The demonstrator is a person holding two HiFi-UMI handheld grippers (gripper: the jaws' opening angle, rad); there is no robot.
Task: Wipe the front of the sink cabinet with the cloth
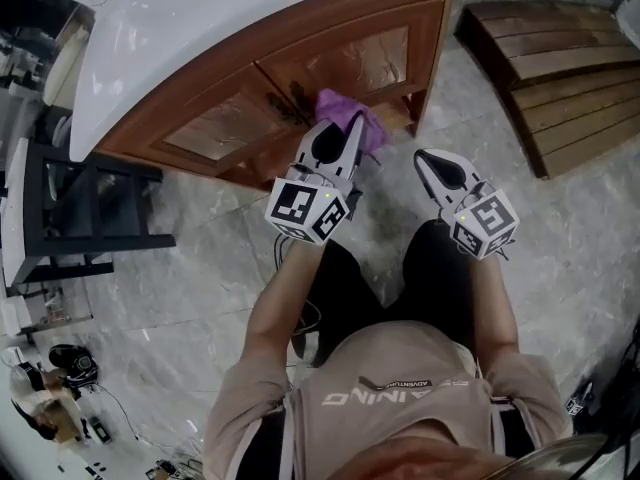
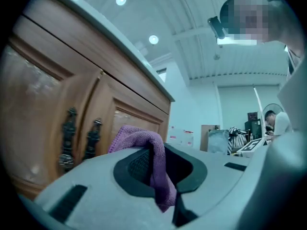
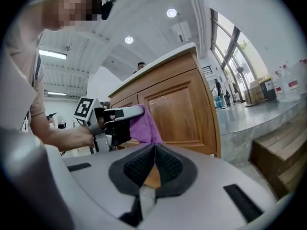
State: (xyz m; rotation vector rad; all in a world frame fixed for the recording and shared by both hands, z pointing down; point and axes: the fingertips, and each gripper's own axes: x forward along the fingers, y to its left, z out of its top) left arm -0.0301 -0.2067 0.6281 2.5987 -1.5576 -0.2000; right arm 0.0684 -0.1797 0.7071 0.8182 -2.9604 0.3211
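1. Note the left gripper clamped on a fold of the purple cloth, with the rest bunched over the jaw tips.
2. Locate the cloth at 12 o'clock from that gripper, low on the right-hand door of the sink cabinet, against the wood or just beside it.
3. Note the right gripper at 3 o'clock from the left one, jaws together on nothing, held near the cabinet but apart from it.
4. Treat the step in hand, as a judgement, as wiping the door panel. Push toward 12 o'clock for fabric-to-wood contact, never jaw-to-wood.
5. Sweep from 9 o'clock to 3 o'clock in overlapping passes, working the panel top to bottom. Use light, even pressure to avoid dragging the fold out of the jaws.
6. Slow down near the dark door handles at 10 o'clock from the cloth, to avoid snagging the fabric on them.
7. Leave the right gripper parked at 3 o'clock, out of the sweep path.
8. Hidden or unclear:
   - Actual contact between cloth and door: not confirmable in any view.
   - Lower edge of the doors at 12 o'clock: covered by cloth and left gripper in the head view.
   - Upper cabinet front: partly cut off under the white countertop.
   - Dirt or streaks on the wood: too faint to tell.
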